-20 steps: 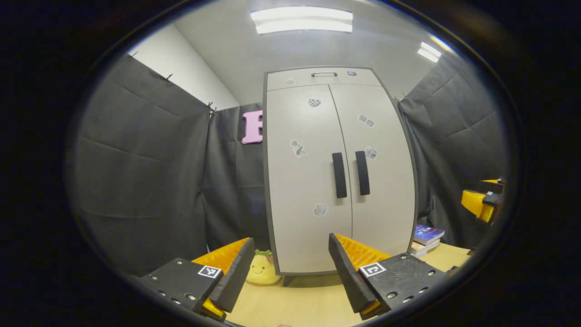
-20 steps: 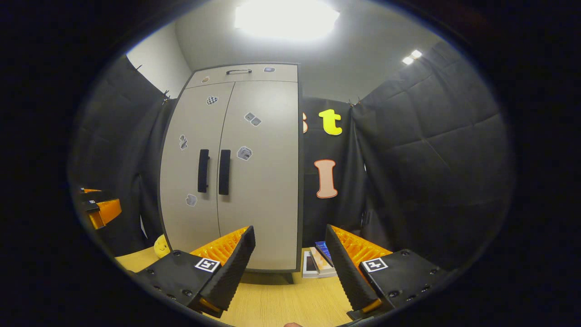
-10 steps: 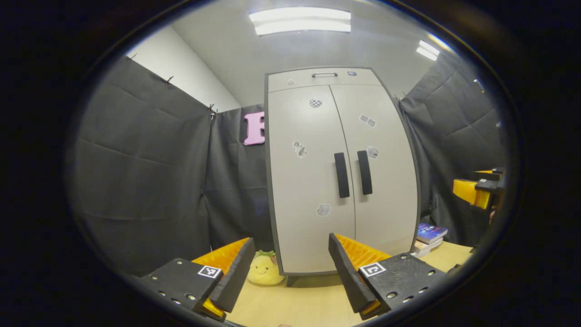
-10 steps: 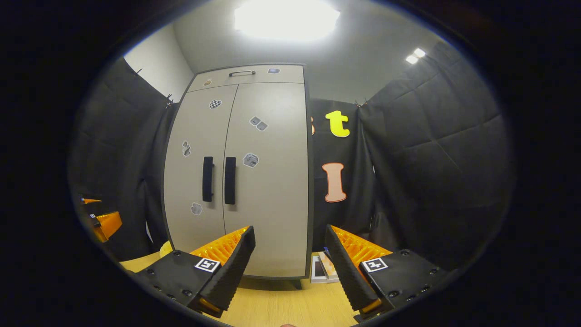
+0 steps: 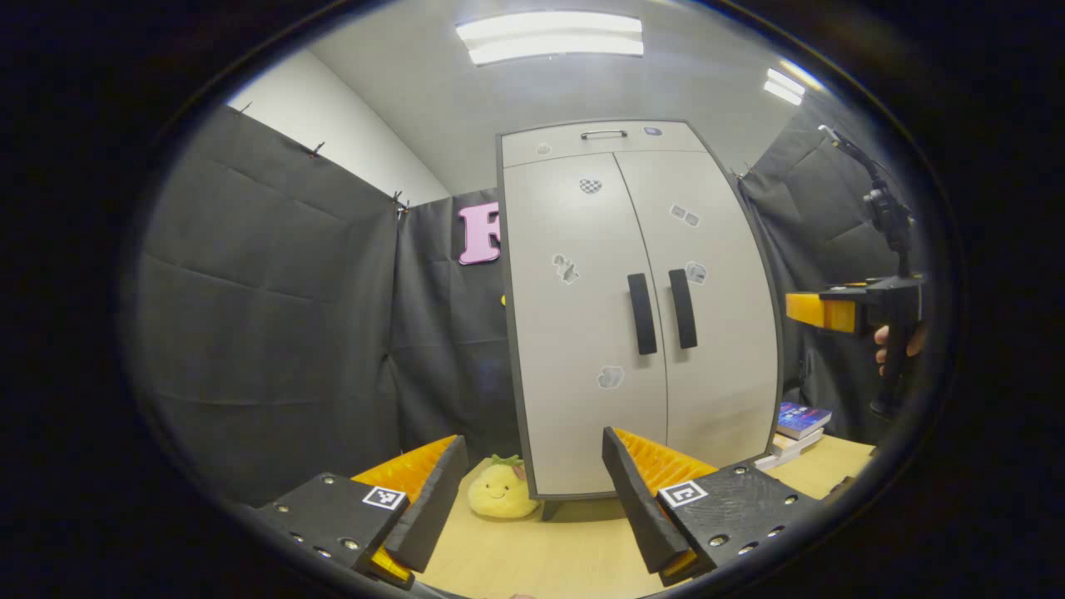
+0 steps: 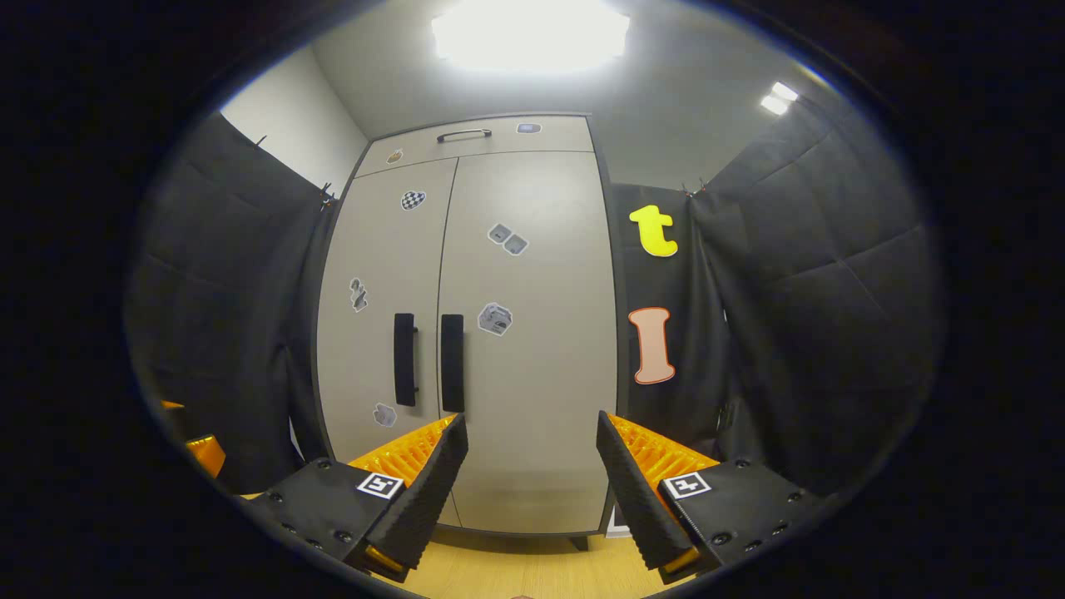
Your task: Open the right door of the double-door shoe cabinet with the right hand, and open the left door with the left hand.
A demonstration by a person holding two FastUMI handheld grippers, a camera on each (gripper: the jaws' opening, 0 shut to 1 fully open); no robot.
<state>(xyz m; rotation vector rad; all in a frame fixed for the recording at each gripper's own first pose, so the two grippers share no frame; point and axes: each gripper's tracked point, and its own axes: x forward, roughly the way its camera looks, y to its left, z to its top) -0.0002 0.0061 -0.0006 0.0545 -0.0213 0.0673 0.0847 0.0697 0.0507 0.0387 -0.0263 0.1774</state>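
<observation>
right gripper (image 6: pixel 532 474) has risen nearer the shoe cabinet (image 6: pixel 532 349) — both grippers' fingers spread, doors shut

The cabinet (image 6: pixel 532 349) has smooth, matt grey doors – its two handles (image 6: pixel 452 363) look like matt black plastic. The table (image 5: pixel 574 553) shows pale wood grain. At about seven o'clock from the cabinet a yellow toy (image 5: pixel 502 491) looks soft – like plush cloth. Books (image 5: pixel 799 420) have glossy covers.
</observation>
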